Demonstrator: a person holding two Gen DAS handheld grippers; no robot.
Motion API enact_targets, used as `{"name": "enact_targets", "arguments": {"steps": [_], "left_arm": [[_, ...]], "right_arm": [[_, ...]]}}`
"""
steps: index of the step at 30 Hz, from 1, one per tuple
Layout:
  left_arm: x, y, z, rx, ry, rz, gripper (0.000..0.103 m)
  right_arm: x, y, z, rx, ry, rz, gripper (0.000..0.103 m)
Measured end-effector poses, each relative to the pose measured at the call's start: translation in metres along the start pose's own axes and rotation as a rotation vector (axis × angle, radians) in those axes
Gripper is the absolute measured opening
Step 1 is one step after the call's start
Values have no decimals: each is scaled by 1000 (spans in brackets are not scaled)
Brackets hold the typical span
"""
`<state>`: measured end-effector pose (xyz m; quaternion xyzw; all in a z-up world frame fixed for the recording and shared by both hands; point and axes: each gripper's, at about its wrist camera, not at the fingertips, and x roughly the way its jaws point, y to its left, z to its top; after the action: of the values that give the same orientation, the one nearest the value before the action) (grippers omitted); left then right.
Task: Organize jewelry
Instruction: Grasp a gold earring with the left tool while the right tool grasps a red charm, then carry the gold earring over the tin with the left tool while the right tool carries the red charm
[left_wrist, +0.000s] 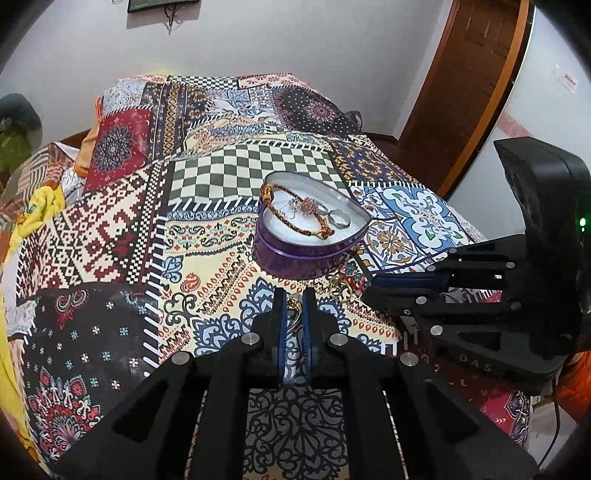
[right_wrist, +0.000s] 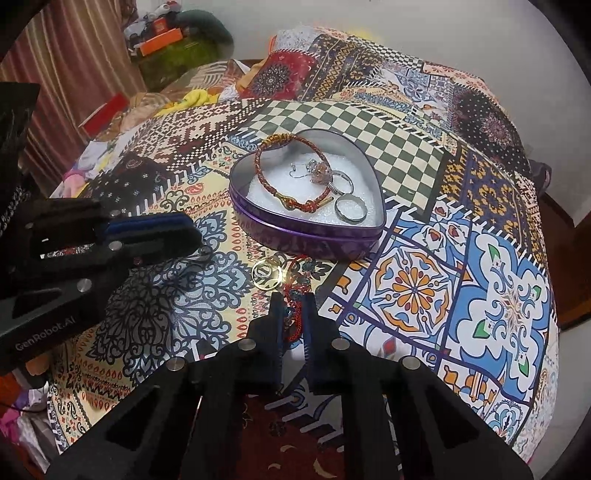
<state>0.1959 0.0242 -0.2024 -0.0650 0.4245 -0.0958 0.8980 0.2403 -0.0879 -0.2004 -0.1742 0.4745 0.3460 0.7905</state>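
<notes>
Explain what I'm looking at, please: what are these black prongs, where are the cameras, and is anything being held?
No robot here: a person holds a two-finger gripper in each hand, each with a fisheye camera looking along its jaws. One picture comes from the left gripper, the other from the right gripper. On the patterned bedspread sits a purple heart-shaped tin holding a braided bracelet and silver rings; a gold ring lies outside it. The right jaws are shut on a red beaded cord; the left seem shut on a thin hoop.
</notes>
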Motion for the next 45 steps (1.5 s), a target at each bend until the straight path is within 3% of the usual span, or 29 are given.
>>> {"name": "enact_targets", "arguments": {"steps": [26, 35, 45], "left_arm": [[-47, -18, 35, 38, -132, 26, 6], [-36, -19, 51, 52, -138, 22, 6], [-7, -13, 63, 53, -108, 8, 6]], "right_arm": [[-91, -17, 15, 90, -270, -33, 8], [-96, -25, 30, 100, -315, -34, 8], [-77, -32, 44, 120, -306, 3, 8]]}}
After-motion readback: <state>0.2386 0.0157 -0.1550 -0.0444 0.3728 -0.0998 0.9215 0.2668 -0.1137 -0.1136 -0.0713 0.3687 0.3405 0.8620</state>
